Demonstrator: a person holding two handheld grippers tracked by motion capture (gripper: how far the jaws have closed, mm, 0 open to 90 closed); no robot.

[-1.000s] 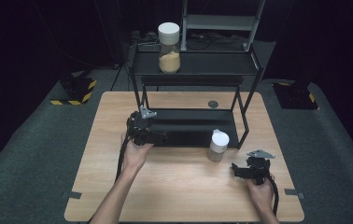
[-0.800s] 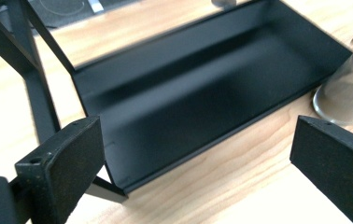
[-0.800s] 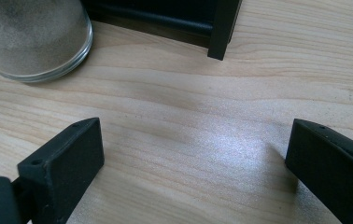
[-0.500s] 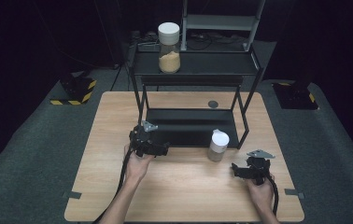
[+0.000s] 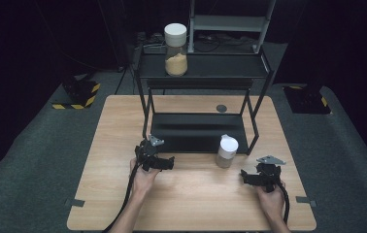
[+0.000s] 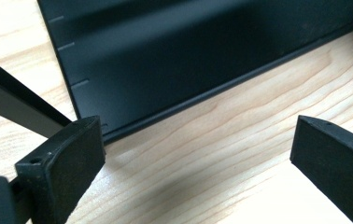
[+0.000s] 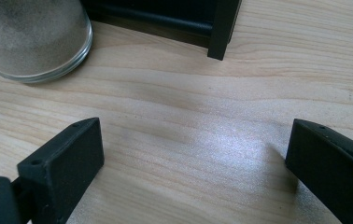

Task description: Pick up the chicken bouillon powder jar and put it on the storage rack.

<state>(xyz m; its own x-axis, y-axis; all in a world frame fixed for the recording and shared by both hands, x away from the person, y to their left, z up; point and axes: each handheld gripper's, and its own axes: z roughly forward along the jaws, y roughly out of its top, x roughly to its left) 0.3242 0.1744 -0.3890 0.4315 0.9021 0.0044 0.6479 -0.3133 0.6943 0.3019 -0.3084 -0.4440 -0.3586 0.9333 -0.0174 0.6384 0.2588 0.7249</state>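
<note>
I held my left gripper (image 5: 168, 163) low over the desk (image 5: 196, 204), just in front of the front left corner of the black rack (image 5: 198, 132), and its jaws stood wide apart with nothing between them. In the left gripper view those jaws framed bare wood, with the front edge of the rack's bottom shelf (image 6: 188, 60) running slantwise just past them and a thin black leg (image 6: 20, 105) of the rack coming in beside the left jaw. My right gripper (image 5: 245, 176) sat near the front right corner of the desk, its jaws also spread wide and holding nothing. The small jar (image 5: 226, 151) with the white lid stood upright on the desk just in front of the rack's bottom shelf, toward its right end, between my two grippers but nearer the right one and clear of both. In the right gripper view the jar's glass base (image 7: 32, 39) with its grey contents showed at the upper left, apart from the jaws, and the foot of a rack leg (image 7: 222, 30) rested on the wood beside it. A taller jar (image 5: 175, 42) with a white lid and tan contents stood on the rack's top shelf, toward its left end.
</note>
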